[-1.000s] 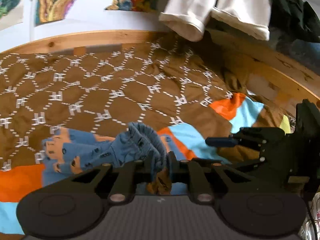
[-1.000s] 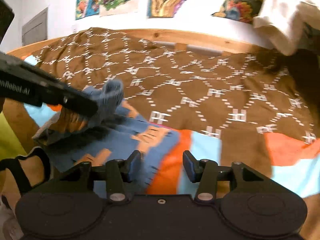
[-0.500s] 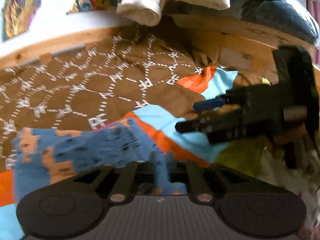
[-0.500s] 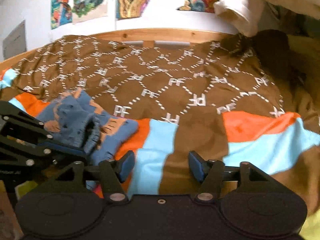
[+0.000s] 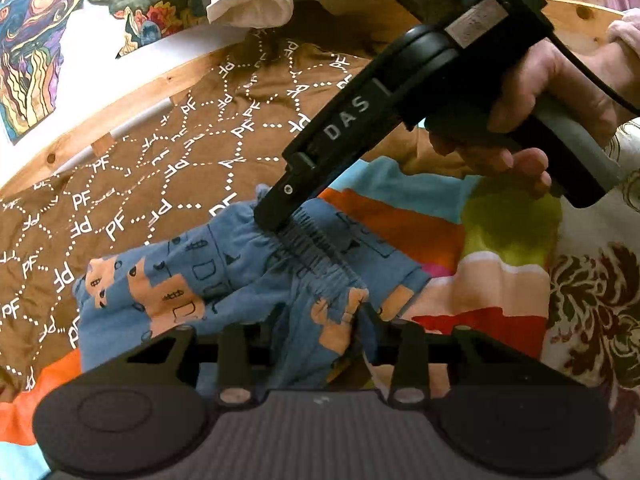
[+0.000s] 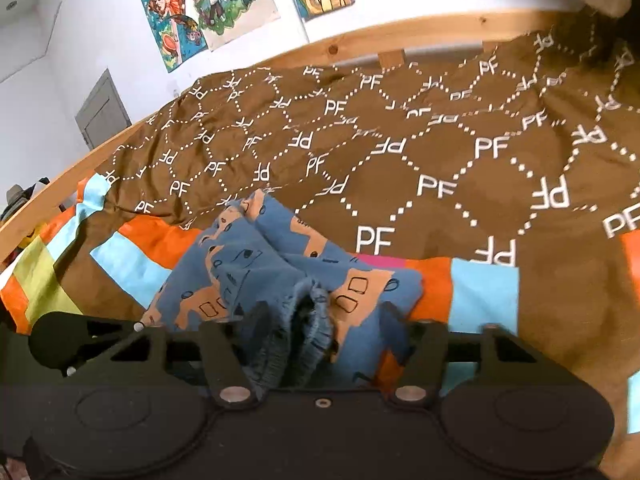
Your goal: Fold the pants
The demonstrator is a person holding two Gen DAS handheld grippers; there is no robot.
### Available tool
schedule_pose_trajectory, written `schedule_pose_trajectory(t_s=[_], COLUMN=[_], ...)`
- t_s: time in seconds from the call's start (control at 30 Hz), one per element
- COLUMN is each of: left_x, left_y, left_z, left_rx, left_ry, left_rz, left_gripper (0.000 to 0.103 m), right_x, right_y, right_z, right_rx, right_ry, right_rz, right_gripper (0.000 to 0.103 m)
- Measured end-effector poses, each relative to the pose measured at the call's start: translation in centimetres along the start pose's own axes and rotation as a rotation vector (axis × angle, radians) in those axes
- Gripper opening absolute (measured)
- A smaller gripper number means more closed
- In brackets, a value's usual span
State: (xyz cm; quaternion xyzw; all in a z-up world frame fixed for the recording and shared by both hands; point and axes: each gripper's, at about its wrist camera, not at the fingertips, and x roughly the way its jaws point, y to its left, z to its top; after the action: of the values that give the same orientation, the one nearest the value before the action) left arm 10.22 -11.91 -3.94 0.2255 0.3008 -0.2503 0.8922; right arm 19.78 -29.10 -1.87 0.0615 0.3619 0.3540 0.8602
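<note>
Pants: small blue cotton pants with an orange-and-black animal print (image 5: 224,280) lie bunched on the bed, on the striped edge of the cover — legs run away to the left in the left wrist view, gathered elastic waistband (image 5: 320,256) nearest both tools.
Long axis: roughly waistband-to-hem, slanting across the bed's near edge; the cloth is doubled on itself, not flat.
Left gripper (image 5: 322,320): fingers part-way apart with a fold of blue cloth between them — touching both fingers, though whether it is truly pinched I cannot tell.
Right gripper (image 6: 320,326): comes in over the waistband from the right; fingers apart, the ribbed band bulging up between them, not clamped.
Nearer: both sit at the waistband; the right one is on its middle, the left at its near corner.
Around: brown bedcover with white dotted "PF" lattice (image 6: 400,152), wooden bed rail (image 6: 400,36), posters on the white wall (image 6: 208,4).
In the way: mostly the two tools themselves, crowded close together over one band.
</note>
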Motion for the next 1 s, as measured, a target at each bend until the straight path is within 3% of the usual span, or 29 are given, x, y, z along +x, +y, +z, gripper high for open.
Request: schedule_pose_trajectory(t_s=[0.07,0.17,0.27,0.4,0.57,0.67,0.73,0.77,0.8,0.87,1.0], left_x=[0.1,-0.2,-0.8,-2.2,-2.6,-0.1,0.3,-0.3,-1.2,-3.0,-5.6], left_y=[0.1,0.5,1.5,2.5,1.8,1.3,1.9,2.4,3.1,4.3,7.2], left_z=[0.1,0.5,1.1,1.7,2.6,1.8,0.9,0.7,0.4,0.0,-1.4], left_rx=[-0.011,-0.041,-0.094,-0.158,-0.146,-0.137,-0.169,-0.192,-0.216,-0.267,-0.443], left_ry=[0.012,0.008,-0.005,-0.029,-0.054,0.012,0.037,0.027,0.006,-0.025,-0.107], left_rz=[-0.013,-0.026,-0.055,-0.097,-0.132,-0.175,-0.198,-0.211,-0.225,-0.227,-0.117], left_gripper=[0.022,0.015,0.014,0.013,0.013,0.021,0.024,0.025,0.037,0.062,0.065], right_x=[0.5,0.8,0.1,-1.3,-3.4,-2.3,-1.1,-1.0,-1.4,-2.5,-4.3], right_y=[0.0,-0.4,-0.3,0.0,0.2,-0.5,-0.7,-0.7,-0.4,0.2,2.4], right_z=[0.0,-0.1,0.0,0.4,1.2,0.8,-0.2,-0.7,-1.1,-1.6,-1.3], right_rx=[0.015,0.039,0.050,0.056,0.045,0.017,-0.010,-0.034,-0.065,-0.110,-0.219], right_ry=[0.011,0.017,-0.008,-0.032,-0.037,0.028,0.079,0.085,0.065,0.027,-0.102], right_rz=[0.004,0.018,0.034,0.044,0.001,-0.059,-0.115,-0.144,-0.168,-0.183,-0.229], right_gripper=[0.047,0.020,0.010,0.010,0.010,0.013,0.027,0.040,0.047,0.049,0.050])
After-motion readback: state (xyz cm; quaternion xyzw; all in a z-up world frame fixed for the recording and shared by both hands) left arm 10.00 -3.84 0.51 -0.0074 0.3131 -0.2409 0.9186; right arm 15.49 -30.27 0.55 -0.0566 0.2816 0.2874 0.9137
